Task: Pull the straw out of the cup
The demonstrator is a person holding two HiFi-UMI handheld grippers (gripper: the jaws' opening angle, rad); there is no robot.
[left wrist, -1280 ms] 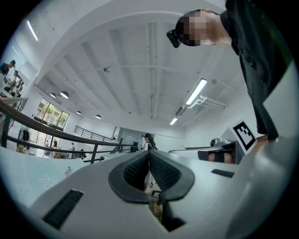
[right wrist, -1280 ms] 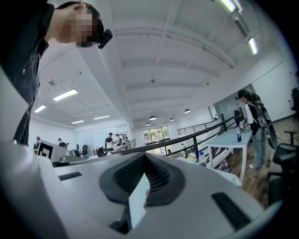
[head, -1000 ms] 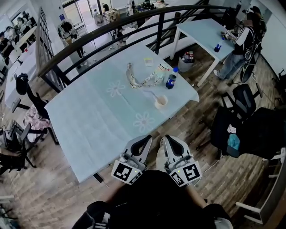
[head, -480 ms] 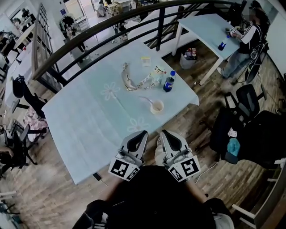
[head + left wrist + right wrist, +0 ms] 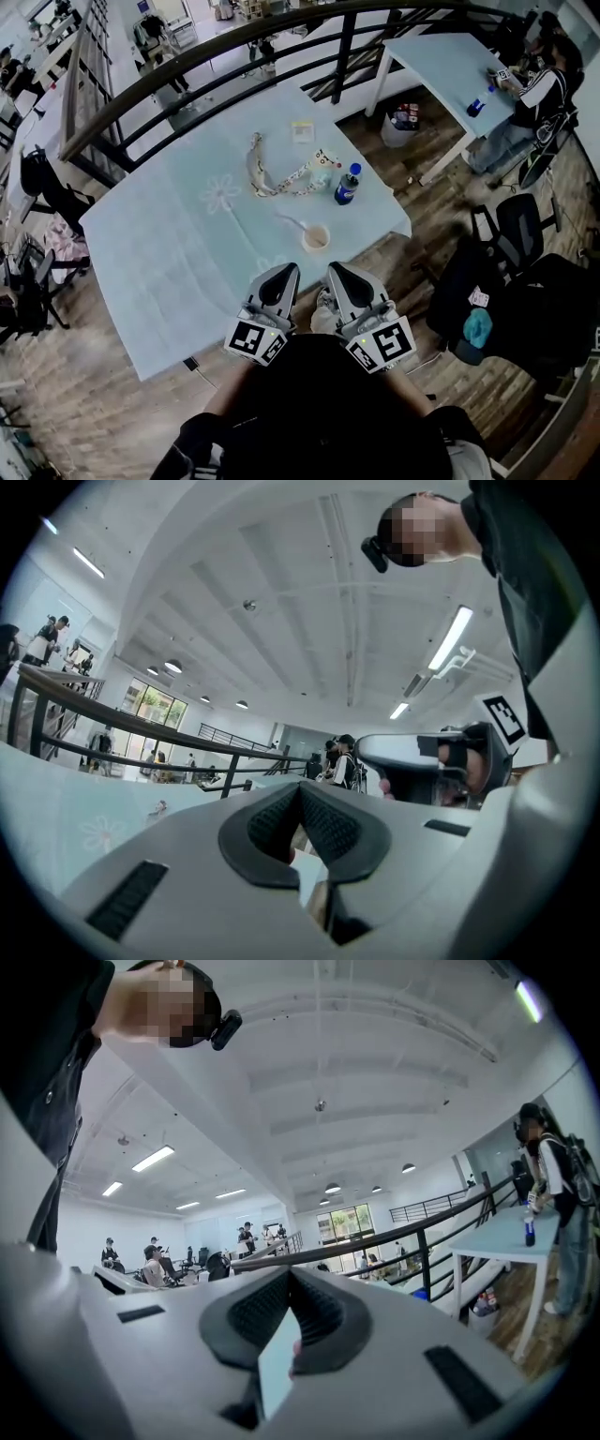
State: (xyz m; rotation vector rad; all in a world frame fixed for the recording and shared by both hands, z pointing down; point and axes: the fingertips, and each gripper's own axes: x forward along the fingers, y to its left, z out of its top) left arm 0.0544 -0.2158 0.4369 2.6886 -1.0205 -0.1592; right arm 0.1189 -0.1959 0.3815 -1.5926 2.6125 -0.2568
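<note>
A pale paper cup [image 5: 316, 238] stands near the front edge of the light blue table [image 5: 169, 244], with a thin straw [image 5: 292, 223] leaning out of it to the left. Both grippers are held side by side close to my body, just short of the table edge and below the cup in the head view. My left gripper [image 5: 283, 273] [image 5: 300, 789] is shut with nothing in it. My right gripper [image 5: 336, 271] [image 5: 287, 1274] has its pads together and holds nothing. Neither gripper view shows the cup.
A blue-capped cola bottle [image 5: 347, 184] stands behind the cup, beside a strip of packets [image 5: 281, 176] and a small card [image 5: 302, 131]. A black railing [image 5: 187, 64] runs behind the table. At right are a second table [image 5: 441, 56], a seated person [image 5: 548, 94] and office chairs [image 5: 511, 220].
The table and cup have drawn nearer to the grippers in the head view. Both grippers have stayed shut and side by side.
</note>
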